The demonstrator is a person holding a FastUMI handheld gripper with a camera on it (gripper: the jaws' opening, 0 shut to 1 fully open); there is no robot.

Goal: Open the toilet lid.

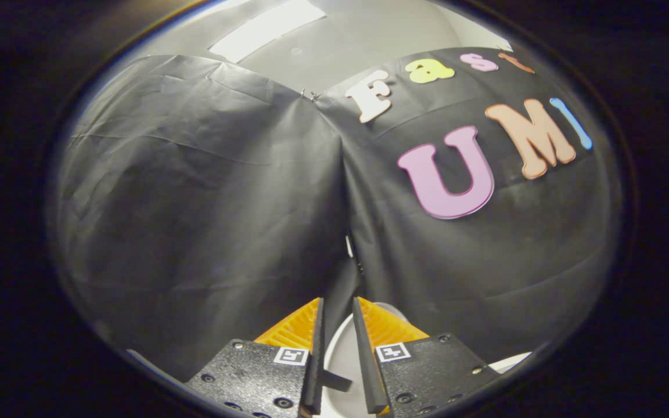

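Gripper-mounted fisheye, tilted up, close to booth wall [207, 191].

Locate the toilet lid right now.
In the gripper view the toilet lid is a white curved surface low down, seen through the narrow gap between the gripper fingers, with the black cloth wall behind it.

- One gripper [338, 307] of mine, its two fingers [316, 354] set a narrow gap apart.
- One white rounded toilet lid [343, 354], seen between them.
- Two black cloth wall panels [195, 203].
- One bright ceiling light strip [265, 26].
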